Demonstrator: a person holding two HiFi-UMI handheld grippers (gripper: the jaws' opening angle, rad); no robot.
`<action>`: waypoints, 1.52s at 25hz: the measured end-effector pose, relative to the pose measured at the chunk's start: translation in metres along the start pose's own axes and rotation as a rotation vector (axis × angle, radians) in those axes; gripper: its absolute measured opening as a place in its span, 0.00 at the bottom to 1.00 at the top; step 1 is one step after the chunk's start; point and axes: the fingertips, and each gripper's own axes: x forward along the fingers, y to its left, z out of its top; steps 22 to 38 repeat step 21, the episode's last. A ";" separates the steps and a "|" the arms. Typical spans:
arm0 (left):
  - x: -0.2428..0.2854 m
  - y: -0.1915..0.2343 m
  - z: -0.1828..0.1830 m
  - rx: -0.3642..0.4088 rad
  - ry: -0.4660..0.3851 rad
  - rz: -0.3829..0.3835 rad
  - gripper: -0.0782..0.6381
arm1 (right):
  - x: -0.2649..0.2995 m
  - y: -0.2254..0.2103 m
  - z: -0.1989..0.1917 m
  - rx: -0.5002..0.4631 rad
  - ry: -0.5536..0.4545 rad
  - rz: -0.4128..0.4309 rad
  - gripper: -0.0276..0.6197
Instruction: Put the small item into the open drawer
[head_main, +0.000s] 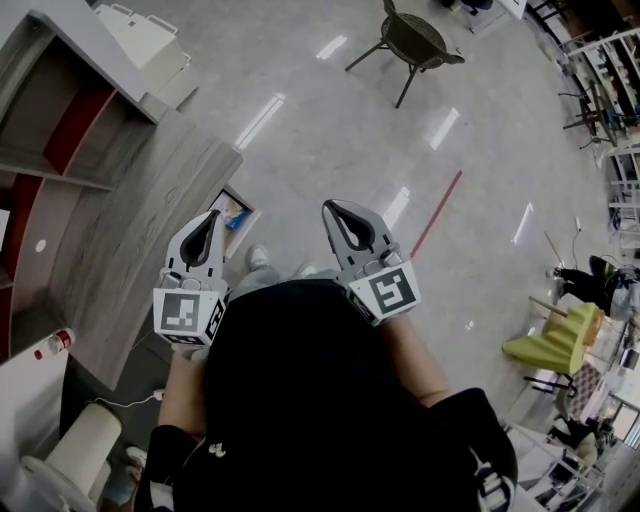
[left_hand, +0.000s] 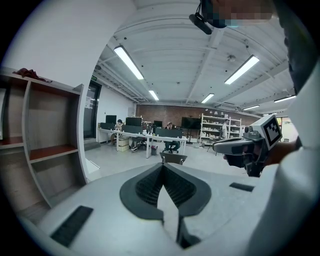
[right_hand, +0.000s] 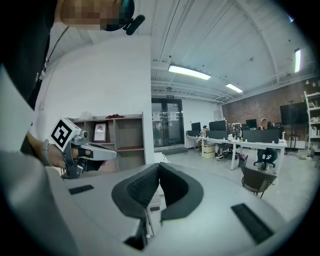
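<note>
Left gripper (head_main: 212, 217) and right gripper (head_main: 330, 208) side by side at centre frame above the floor (head_main: 330, 120), both jaws closed tip to tip, empty, wooden counter (head_main: 120, 240) at left, small item not discernible

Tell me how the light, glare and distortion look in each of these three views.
Head view: even overhead light, bright glare streaks on the polished floor, mild wide-angle stretch. Left gripper view: strong fisheye, black corners, ceiling lamp blown out white. Right gripper view: same fisheye and dark rim; the right tool, shut and empty, bulks large in the foreground.
</note>
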 end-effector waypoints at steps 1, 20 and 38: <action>0.001 -0.001 -0.001 0.000 0.003 -0.003 0.11 | 0.000 -0.001 0.001 0.005 -0.007 -0.003 0.06; 0.006 -0.010 -0.008 0.006 0.031 -0.011 0.11 | -0.011 -0.006 -0.008 -0.010 -0.016 -0.004 0.06; 0.006 -0.010 -0.009 0.007 0.031 -0.011 0.11 | -0.011 -0.007 -0.009 -0.009 -0.015 -0.005 0.06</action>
